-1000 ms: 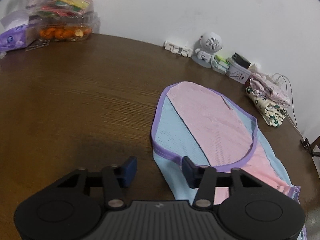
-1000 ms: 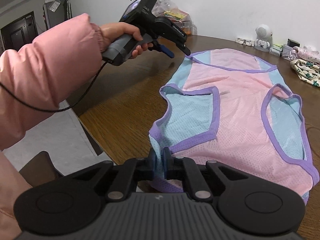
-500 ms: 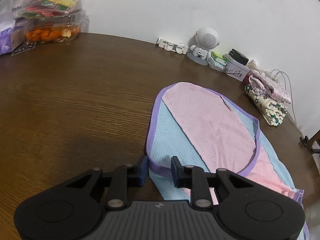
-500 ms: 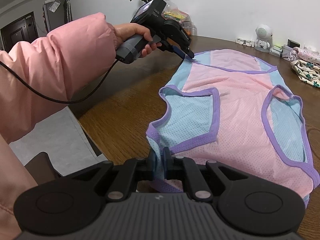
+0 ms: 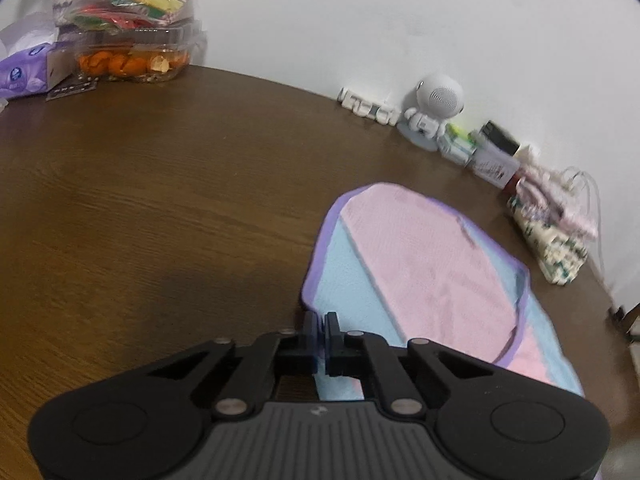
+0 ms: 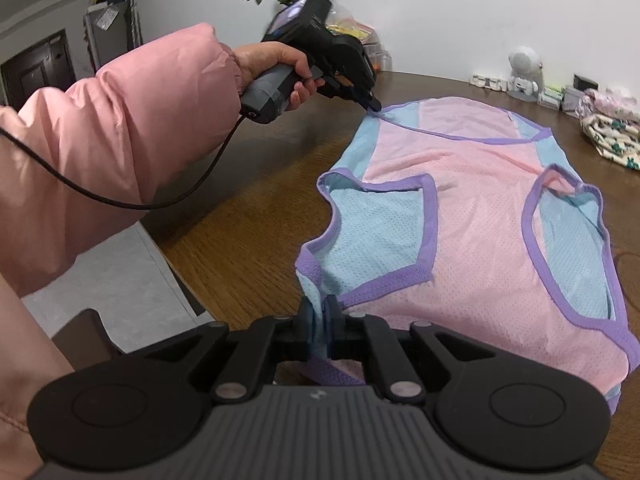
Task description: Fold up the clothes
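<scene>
with your left gripper (image 5: 321, 334) and right gripper (image 6: 318, 325) both clamped on the vest (image 6: 472, 216) lying flat on the surface (image 5: 160, 208), uneven lifting could slip the thin mesh from your fingers or skew the fold

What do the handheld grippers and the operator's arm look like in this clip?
Each gripper, left gripper and right gripper, has black linkage arms with silver pivot pins, blue finger pads and a ribbed grey body bearing a small logo. The right wrist view shows a grey pistol grip, a black cable and a puffy pink sleeve.
</scene>
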{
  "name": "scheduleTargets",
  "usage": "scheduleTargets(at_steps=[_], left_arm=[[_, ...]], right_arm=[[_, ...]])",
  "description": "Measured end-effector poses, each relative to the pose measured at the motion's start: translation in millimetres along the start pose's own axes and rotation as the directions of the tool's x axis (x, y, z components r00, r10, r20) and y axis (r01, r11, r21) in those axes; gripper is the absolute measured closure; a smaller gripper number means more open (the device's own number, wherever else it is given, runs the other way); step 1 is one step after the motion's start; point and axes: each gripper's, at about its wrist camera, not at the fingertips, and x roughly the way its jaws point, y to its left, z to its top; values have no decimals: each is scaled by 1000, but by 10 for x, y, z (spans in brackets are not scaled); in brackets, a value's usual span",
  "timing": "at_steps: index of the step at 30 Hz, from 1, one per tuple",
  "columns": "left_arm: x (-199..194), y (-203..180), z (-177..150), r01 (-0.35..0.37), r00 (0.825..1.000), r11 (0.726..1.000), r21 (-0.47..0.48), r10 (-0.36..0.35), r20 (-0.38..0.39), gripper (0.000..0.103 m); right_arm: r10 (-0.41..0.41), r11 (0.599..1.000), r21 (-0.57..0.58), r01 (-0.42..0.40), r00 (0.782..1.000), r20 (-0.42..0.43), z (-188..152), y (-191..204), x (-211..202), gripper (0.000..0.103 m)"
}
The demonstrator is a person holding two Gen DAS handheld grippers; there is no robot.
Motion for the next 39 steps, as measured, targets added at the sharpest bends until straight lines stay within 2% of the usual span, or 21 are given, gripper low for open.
scheduleTargets(at_steps=[4, 8, 15, 19, 25, 26, 28, 29, 30, 32, 36, 39], left_arm=[[-38, -71, 94, -18, 1000, 1000, -22, 18, 2, 101], [-81, -230, 239, -27, 1000, 998, -56, 28, 12, 101], [96, -994, 502, -72, 997, 997, 12, 71, 21, 101], [491, -1411, 428, -128, 991, 989, 78, 129, -17, 101], [881, -1511, 293, -168, 982, 981, 95, 175, -68, 100], [908, -1499, 286, -161, 984, 983, 90, 168, -68, 99], [923, -1463, 279, -135, 988, 989, 68, 139, -67, 91], [923, -1440, 277, -118, 990, 992, 51, 121, -67, 85], [917, -1418, 276, -100, 992, 994, 36, 102, -67, 74], [871, -1384, 281, -63, 996, 998, 24, 65, -63, 61], [604, -1341, 278, -6, 1000, 996, 88, 8, -14, 60], [385, -1289, 194, -21, 1000, 985, 172, 21, 5, 64]], right_arm=[[37, 997, 66, -39, 999, 19, -24, -104, -25, 101], [103, 979, 165, -116, 991, 88, -47, -268, -119, 101], [176, 895, 362, -259, 953, 245, -185, -687, -354, 101], [178, 854, 447, -267, 956, 232, -333, -892, -343, 101], [209, 830, 473, -295, 951, 225, -386, -1044, -300, 101], [214, 825, 479, -299, 951, 225, -400, -1067, -291, 101], [217, 817, 490, -304, 950, 226, -427, -1102, -287, 101], [217, 815, 493, -305, 949, 229, -436, -1109, -297, 101], [214, 812, 497, -306, 949, 233, -446, -1117, -308, 101], [206, 805, 508, -305, 948, 242, -469, -1135, -330, 101], [194, 788, 532, -310, 945, 263, -504, -1165, -393, 101], [187, 780, 544, -309, 945, 270, -508, -1174, -397, 101]])
